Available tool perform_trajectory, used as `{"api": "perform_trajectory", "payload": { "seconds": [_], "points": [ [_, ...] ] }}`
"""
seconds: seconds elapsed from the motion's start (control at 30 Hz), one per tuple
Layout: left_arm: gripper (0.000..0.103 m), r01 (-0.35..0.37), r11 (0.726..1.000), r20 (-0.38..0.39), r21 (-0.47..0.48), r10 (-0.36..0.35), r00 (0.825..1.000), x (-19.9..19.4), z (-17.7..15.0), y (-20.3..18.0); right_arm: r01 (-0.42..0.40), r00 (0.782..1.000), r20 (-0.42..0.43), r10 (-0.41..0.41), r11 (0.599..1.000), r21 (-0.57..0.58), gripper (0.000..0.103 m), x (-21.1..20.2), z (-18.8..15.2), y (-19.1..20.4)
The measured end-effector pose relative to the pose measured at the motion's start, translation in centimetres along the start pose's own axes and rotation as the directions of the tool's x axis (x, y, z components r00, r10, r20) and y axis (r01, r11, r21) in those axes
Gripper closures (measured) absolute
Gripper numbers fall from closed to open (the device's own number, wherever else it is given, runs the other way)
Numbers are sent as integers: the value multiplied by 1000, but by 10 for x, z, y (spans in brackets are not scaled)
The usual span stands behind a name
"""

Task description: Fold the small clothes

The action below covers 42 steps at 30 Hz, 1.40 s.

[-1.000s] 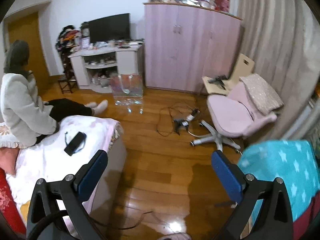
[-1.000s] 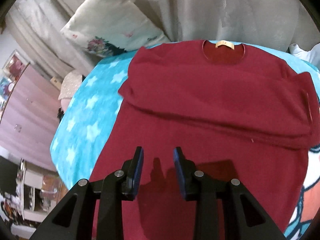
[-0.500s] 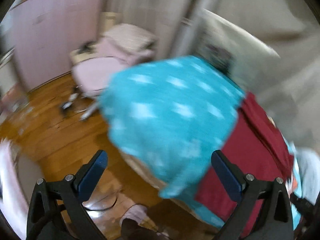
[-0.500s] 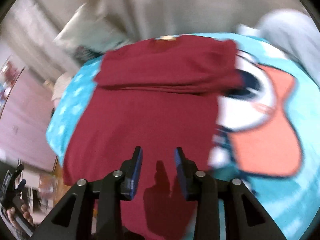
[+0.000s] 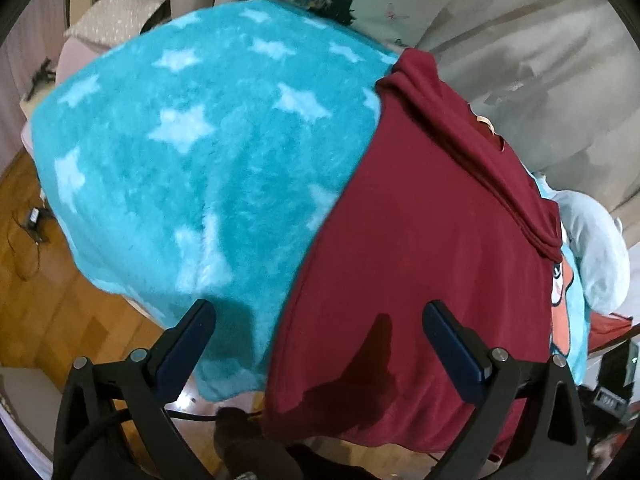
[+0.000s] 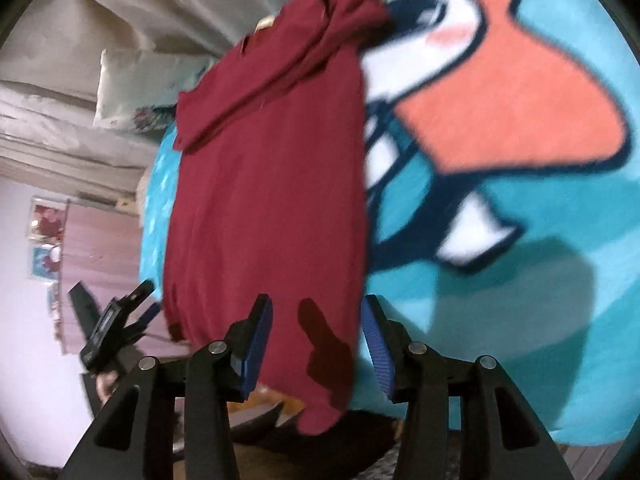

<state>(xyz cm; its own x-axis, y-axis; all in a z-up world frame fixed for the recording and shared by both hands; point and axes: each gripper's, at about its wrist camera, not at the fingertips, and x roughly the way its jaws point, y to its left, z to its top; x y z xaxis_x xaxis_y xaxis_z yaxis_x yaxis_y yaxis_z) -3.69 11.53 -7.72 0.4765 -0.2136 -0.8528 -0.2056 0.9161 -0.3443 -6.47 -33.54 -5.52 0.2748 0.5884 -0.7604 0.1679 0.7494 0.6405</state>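
1. Left gripper [image 5: 318,346], a second ago facing the room, now hovers with fingers spread wide above the maroon shirt [image 5: 420,248] at lower right of frame.
2. Right gripper [image 6: 316,338], fingers apart, straddles the hem on the turquoise blanket [image 6: 500,300]; both look ready to grasp the hem for the next fold.

Both wrist views close above, sharing red shirt [image 5: 420,248], blanket [image 6: 520,300]
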Motion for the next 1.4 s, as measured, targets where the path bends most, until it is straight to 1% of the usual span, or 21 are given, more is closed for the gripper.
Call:
{"api": "perform_trajectory", "payload": {
  "seconds": [0.1, 0.2, 0.27, 0.33, 0.37, 0.43, 0.5, 0.53, 0.67, 0.7, 0.77, 0.9, 0.97, 1.03, 1.07, 1.2, 1.27, 1.3, 1.33, 1.37, 1.4],
  "points": [
    [0, 42, 998, -19, -52, -43, 999, 3, 5, 13, -47, 999, -28, 46, 999, -16, 51, 12, -3, 8],
    [0, 74, 993, -68, -88, -81, 994, 7, 7, 19, -123, 991, -58, 122, 992, -5, 51, 20, -1, 13],
    [7, 75, 994, -78, -79, -81, 994, 6, 8, 19, -150, 986, -75, 151, 989, 12, 51, 22, -1, 11],
    [22, 59, 996, -84, -72, -65, 994, 2, 6, 21, -160, 982, -93, 162, 987, 28, 51, 24, -2, 6],
    [26, 60, 995, -86, -75, -67, 994, -1, 5, 24, -170, 979, -106, 173, 985, 41, 51, 24, -3, 2],
    [39, 84, 991, -96, -101, -94, 991, -4, 2, 31, -195, 972, -122, 201, 979, 64, 51, 26, -5, -2],
    [41, 137, 979, -104, -150, -154, 983, -7, -1, 40, -214, 965, -135, 223, 974, 79, 51, 24, -8, -8],
    [41, 172, 967, -104, -191, -194, 975, -5, -2, 44, -225, 961, -143, 236, 971, 85, 51, 24, -9, -11],
    [41, 259, 918, -76, -301, -294, 953, -7, -5, 57, -274, 941, -173, 291, 955, 116, 52, 26, -16, -16],
    [41, 284, 904, -70, -320, -321, 944, -7, -6, 58, -285, 936, -180, 304, 951, 123, 52, 28, -17, -17],
    [41, 307, 895, -61, -325, -344, 937, -10, -7, 55, -299, 927, -197, 319, 946, 125, 52, 31, -19, -17],
    [41, 303, 911, -39, -281, -326, 944, -18, -2, 43, -319, 913, -221, 342, 938, 134, 52, 37, -25, -16],
    [41, 223, 949, -73, -221, -244, 967, -12, 1, 34, -331, 905, -229, 358, 932, 147, 52, 42, -27, -16],
    [41, 177, 971, -106, -162, -195, 975, -4, -1, 26, -336, 899, -242, 365, 930, 152, 52, 47, -30, -17],
    [41, 166, 976, -133, -141, -185, 974, 0, -4, 22, -335, 899, -246, 363, 930, 148, 52, 48, -31, -15],
    [41, 211, 969, -195, -129, -234, 953, 9, -19, 10, -332, 899, -250, 359, 932, 145, 52, 51, -32, -11],
    [56, 203, 972, -214, -121, -226, 950, 11, -23, 4, -327, 902, -249, 353, 934, 140, 52, 52, -33, -9],
    [70, 178, 978, -224, -110, -199, 954, 12, -25, 1, -325, 903, -250, 349, 936, 135, 55, 52, -33, -8],
    [79, 162, 980, -228, -112, -184, 956, 11, -24, 0, -314, 908, -253, 335, 942, 120, 61, 52, -33, -5],
    [85, 177, 975, -229, -136, -205, 952, 9, -24, 2, -303, 912, -257, 320, 947, 105, 84, 53, -32, -2],
    [92, 191, 968, -229, -164, -226, 947, 7, -22, 5, -294, 914, -265, 306, 952, 86, 95, 52, -31, 1]
  ]
}}
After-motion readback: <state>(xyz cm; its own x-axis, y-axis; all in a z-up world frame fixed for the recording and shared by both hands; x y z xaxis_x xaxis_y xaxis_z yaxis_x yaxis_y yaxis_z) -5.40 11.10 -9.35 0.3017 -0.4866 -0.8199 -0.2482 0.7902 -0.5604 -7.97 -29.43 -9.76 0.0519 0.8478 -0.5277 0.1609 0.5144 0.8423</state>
